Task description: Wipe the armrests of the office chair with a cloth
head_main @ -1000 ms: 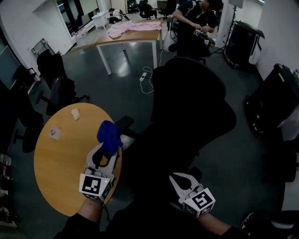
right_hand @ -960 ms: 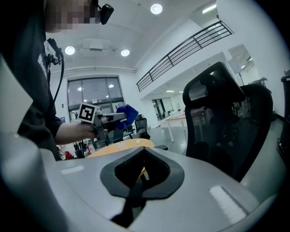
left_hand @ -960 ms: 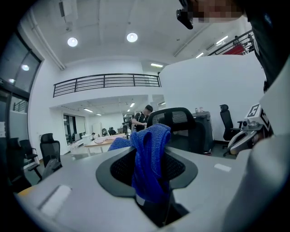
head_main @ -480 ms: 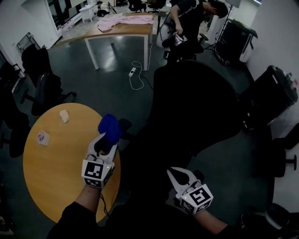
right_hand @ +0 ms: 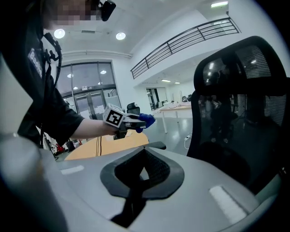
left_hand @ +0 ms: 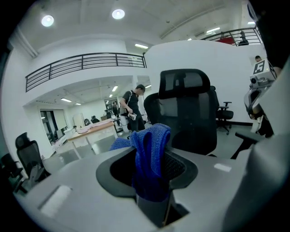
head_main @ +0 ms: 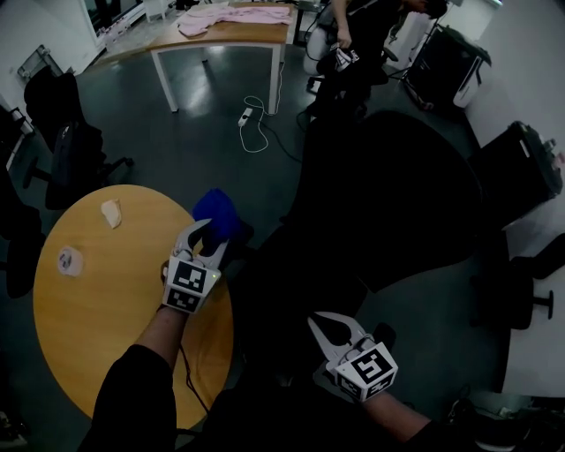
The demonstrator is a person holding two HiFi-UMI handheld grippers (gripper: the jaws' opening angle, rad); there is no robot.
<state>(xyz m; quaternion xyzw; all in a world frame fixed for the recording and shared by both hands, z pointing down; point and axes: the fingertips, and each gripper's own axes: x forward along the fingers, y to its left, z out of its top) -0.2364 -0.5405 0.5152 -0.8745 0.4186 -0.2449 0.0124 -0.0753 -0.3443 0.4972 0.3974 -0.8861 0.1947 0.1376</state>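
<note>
Where the floor point(head_main: 177, 132) lies dark and shiny, a big black office chair point(head_main: 388, 203) with a see-through mesh back stands in a wide room. Beside the chair is a round wooden table point(head_main: 79, 335), smooth and yellow-brown. Far behind the chair is a long table point(head_main: 221, 35) with pink fabric point(head_main: 234, 12) on it. The left gripper point(head_main: 209, 240) pinches a fuzzy blue cloth point(head_main: 216, 219) tight, close to the chair's flat armrest point(right_hand: 152, 145). The right gripper point(head_main: 328, 328), at the chair's other side, has its jaws pressed together on nothing.
</note>
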